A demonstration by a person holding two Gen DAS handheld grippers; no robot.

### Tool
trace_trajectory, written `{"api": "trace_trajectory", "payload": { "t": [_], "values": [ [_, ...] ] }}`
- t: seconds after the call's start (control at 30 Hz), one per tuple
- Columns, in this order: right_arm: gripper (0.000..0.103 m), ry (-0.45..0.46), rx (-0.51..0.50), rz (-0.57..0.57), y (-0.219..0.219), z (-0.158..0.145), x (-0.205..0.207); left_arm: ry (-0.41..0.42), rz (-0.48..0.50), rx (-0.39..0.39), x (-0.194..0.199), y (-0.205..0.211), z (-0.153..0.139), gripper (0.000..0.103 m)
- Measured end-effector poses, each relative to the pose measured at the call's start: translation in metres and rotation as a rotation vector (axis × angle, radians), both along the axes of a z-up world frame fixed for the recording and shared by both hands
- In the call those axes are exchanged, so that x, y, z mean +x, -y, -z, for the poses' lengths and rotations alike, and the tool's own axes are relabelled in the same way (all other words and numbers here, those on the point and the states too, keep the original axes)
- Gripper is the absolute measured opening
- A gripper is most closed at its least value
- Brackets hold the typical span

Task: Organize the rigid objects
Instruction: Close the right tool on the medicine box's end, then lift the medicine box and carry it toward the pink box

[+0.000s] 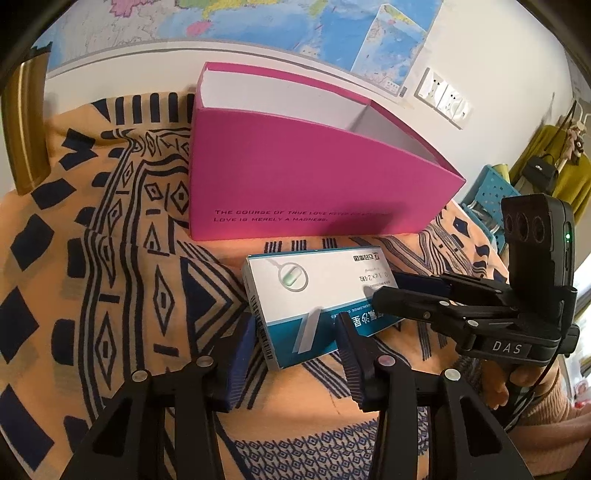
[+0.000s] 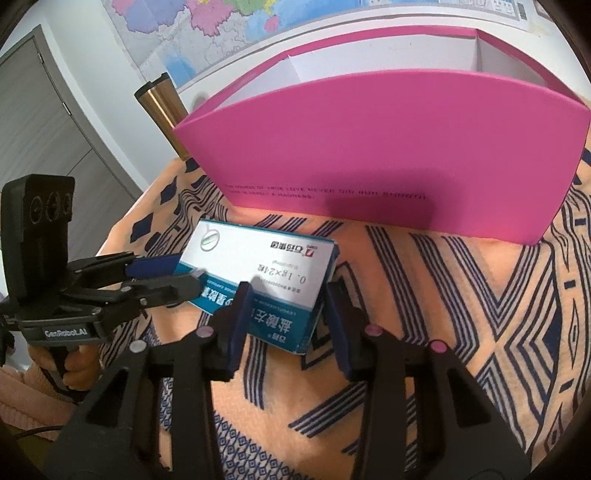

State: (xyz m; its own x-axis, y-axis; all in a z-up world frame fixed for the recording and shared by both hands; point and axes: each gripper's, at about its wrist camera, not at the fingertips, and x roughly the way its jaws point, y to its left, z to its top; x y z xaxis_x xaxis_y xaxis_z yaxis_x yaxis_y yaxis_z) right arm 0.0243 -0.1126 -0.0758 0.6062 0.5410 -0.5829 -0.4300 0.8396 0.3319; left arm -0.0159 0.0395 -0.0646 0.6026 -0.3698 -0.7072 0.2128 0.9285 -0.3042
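A white and teal medicine box (image 1: 314, 291) lies flat on the patterned cloth, just in front of an open pink box (image 1: 295, 177) with a white inside. My left gripper (image 1: 295, 321) straddles the medicine box's near left end, pads against its sides. From the right, my right gripper (image 1: 391, 288) clamps the other end. In the right wrist view the medicine box (image 2: 266, 269) sits between the right gripper (image 2: 288, 291) pads, the left gripper (image 2: 181, 273) pinches its left end, and the pink box (image 2: 388, 147) stands close behind.
An orange cloth (image 1: 110, 258) with dark blue patterns covers the surface. A brass cylinder (image 2: 162, 107) stands left of the pink box by the wall map (image 1: 258, 22). A blue perforated basket (image 1: 491, 192) is off the right edge. A hand (image 2: 77, 373) holds the left gripper.
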Motion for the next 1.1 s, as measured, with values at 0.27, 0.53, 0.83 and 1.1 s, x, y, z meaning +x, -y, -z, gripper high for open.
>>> {"api": "trace_trajectory", "payload": {
  "t": [0.27,0.53,0.83,1.1],
  "values": [
    [0.043,0.0,-0.004,0.004,0.002,-0.003,-0.002,0.009,0.008,-0.001,-0.002,0.002,-0.004,0.044],
    [0.043,0.016,-0.009,0.004,0.002,-0.008,-0.005,0.018,0.013,-0.007,-0.003,0.003,-0.006,0.045],
    [0.043,0.035,-0.011,0.006,0.005,-0.014,-0.008,0.039,0.018,-0.006,-0.007,0.004,-0.014,0.045],
    [0.043,0.055,-0.012,0.008,0.005,-0.019,-0.012,0.059,0.02,0.0,-0.009,0.004,-0.018,0.045]
  ]
}}
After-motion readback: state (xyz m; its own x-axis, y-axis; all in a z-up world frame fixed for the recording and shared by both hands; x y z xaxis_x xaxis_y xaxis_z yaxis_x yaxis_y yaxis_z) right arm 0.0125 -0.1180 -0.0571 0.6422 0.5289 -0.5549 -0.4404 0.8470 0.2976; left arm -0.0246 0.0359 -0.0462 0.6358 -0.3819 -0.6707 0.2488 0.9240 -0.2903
